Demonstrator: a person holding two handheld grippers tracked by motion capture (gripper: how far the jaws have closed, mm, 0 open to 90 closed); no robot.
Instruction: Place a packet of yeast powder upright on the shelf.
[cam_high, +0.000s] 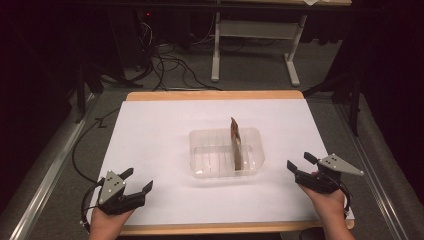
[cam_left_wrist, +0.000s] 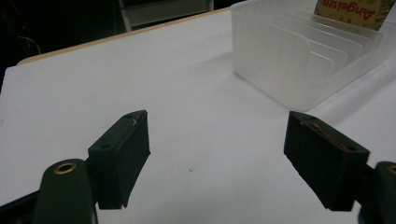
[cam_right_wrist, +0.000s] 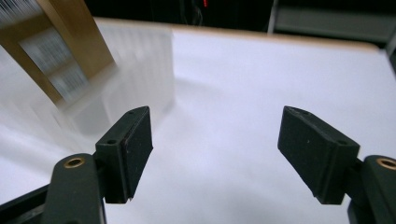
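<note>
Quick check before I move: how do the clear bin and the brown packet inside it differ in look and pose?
The clear bin is see-through plastic; the brown packet is opaque with printed text. The clear bin lies low, flat and wide on the white table sheet; the brown packet stands thin on edge, rising above the bin's rim. The bin has inner dividers; the packet is one flat piece slotted among them. Both sit mid-table, between the two open grippers.
</note>
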